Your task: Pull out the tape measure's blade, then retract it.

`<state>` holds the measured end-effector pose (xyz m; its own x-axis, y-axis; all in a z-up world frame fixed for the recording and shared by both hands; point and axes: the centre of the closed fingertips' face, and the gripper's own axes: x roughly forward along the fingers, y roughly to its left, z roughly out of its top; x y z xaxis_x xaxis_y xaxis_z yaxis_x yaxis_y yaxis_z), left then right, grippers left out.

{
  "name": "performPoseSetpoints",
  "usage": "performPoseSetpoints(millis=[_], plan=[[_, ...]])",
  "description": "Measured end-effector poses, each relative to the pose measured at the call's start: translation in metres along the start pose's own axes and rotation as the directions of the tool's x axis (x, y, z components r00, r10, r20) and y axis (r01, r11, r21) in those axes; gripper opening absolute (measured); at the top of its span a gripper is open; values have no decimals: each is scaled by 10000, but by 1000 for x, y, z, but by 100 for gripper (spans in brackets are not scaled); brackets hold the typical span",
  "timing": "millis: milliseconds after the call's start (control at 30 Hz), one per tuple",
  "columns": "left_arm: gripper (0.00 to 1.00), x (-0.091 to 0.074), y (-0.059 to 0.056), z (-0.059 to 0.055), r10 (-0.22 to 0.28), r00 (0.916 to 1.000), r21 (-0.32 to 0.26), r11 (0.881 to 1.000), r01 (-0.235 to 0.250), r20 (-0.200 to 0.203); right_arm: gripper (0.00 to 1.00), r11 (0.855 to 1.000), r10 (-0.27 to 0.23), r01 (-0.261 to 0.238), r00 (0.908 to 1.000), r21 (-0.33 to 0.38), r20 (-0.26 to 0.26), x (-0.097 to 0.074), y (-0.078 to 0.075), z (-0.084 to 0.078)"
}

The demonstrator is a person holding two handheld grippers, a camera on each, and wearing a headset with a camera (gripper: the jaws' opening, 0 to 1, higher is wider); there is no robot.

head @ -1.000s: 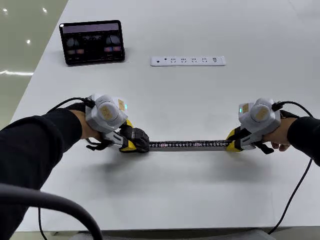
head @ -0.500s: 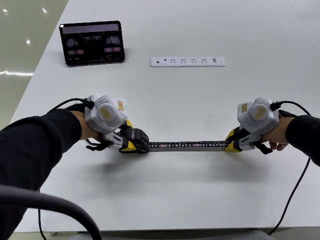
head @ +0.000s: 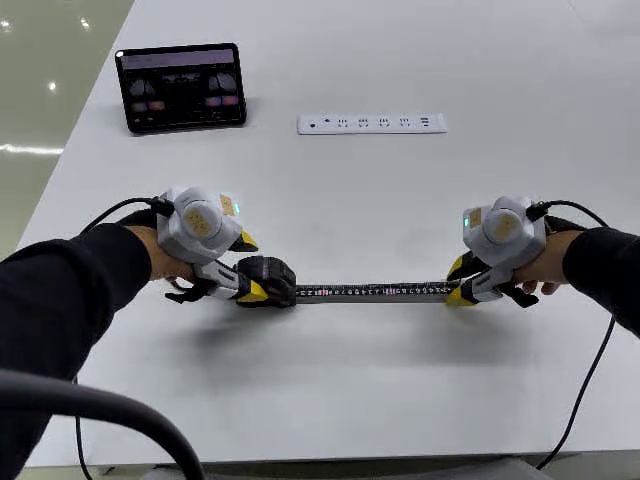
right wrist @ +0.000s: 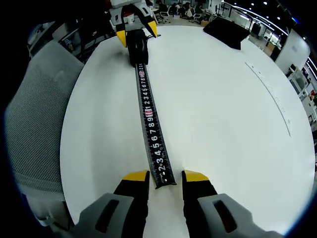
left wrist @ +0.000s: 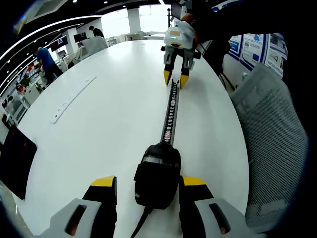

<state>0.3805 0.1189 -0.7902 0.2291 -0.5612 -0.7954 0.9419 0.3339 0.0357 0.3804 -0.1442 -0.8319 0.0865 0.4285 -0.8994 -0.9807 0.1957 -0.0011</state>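
Observation:
A black tape measure case (head: 268, 281) (left wrist: 157, 173) lies on the white table (head: 400, 200). Its blade (head: 375, 291) (right wrist: 148, 119) stretches out flat to the right. My left gripper (head: 248, 267) (left wrist: 148, 186) is open, with a gap between the case and each yellow-tipped jaw. My right gripper (head: 457, 281) (right wrist: 166, 177) is open too, and the blade's end lies on the table between its jaws without touching them. From the left gripper view the right gripper (left wrist: 176, 79) stands at the blade's far end. From the right gripper view the left gripper (right wrist: 137, 33) sits behind the case (right wrist: 137, 49).
A dark tablet (head: 182, 85) stands at the table's back left and a white power strip (head: 371, 123) lies behind the work. A grey mesh chair (left wrist: 267, 148) (right wrist: 39, 114) is at the table's near edge, its arm (head: 100, 410) at the lower left. A cable (head: 590, 380) trails from the right hand.
My left gripper's jaws stand a little wider around the case than one second ago. Both hands sit slightly further left in the picture. The blade stays pulled out.

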Motion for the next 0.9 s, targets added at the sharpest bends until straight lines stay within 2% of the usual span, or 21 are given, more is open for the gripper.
performPoseSetpoints(millis=[67, 133, 200, 267, 367, 400, 500, 567, 600, 633, 700, 733, 833, 867, 900], plan=[[59, -6, 8, -4, 535, 9983, -457, 9976, -524, 239, 25, 9998, -202, 201, 9996, 71, 177, -4, 0, -1], [73, -14, 9, -8, 724, 9957, -1135, 9914, -656, 570, 27, 9987, -409, 395, 9981, 319, 459, -9, 0, -1], [82, -22, 11, -14, 976, 9911, -1600, 9837, -823, 904, 29, 9950, -737, 691, 9953, 721, 635, -14, -2, -6], [90, -28, 12, -23, 1251, 9881, -1909, 9758, -1062, 896, 32, 9902, -984, 910, 9929, 1063, 669, -19, -3, -11], [98, -40, 8, -35, 1671, 9785, -2770, 9523, -1284, 1210, 39, 9754, -1503, 1266, 9807, 1804, 1248, -29, -2, -14], [100, -43, 8, -40, 1804, 9758, -3017, 9436, -1363, 1233, 41, 9741, -1584, 1338, 9791, 1824, 1275, -32, 0, -17], [100, -55, 3, -46, 2196, 9589, -3789, 9150, -1385, 1798, 46, 9646, -1983, 1666, 9692, 2046, 1459, -39, 4, -24], [100, -62, 1, -52, 2494, 9471, -4204, 8955, -1460, 2022, 49, 9519, -2261, 1810, 9595, 2472, 1682, -45, 7, -28], [100, -66, 0, -54, 2640, 9418, -4270, 8908, -1553, 2082, 50, 9503, -2302, 1834, 9579, 2515, 1713, -47, 9, -30], [100, -70, 0, -56, 2905, 9317, -4449, 8793, -1701, 2179, 52, 9473, -2416, 1921, 9540, 2566, 1777, -50, 12, -32], [100, -77, -4, -58, 3215, 9172, -4912, 8537, -1732, 2353, 56, 9353, -2706, 2109, 9437, 2842, 1903, -57, 15, -36], [100, -80, -7, -59, 3347, 9105, -5006, 8472, -1780, 2427, 57, 9299, -2826, 2182, 9392, 2963, 1952, -60, 16, -37], [100, -87, -17, -64, 3595, 9004, -5132, 8360, -1940, 2452, 63, 9183, -3109, 2376, 9280, 3167, 2053, -70, 24, -42], [100, -91, -20, -66, 3770, 8941, -5096, 8335, -2137, 2417, 64, 9108, -3285, 2499, 9209, 3287, 2100, -75, 26, -43], [100, -92, -23, -67, 3780, 8936, -5123, 8320, -2132, 2420, 66, 9079, -3357, 2516, 9155, 3354, 2218, -78, 29, -43]])
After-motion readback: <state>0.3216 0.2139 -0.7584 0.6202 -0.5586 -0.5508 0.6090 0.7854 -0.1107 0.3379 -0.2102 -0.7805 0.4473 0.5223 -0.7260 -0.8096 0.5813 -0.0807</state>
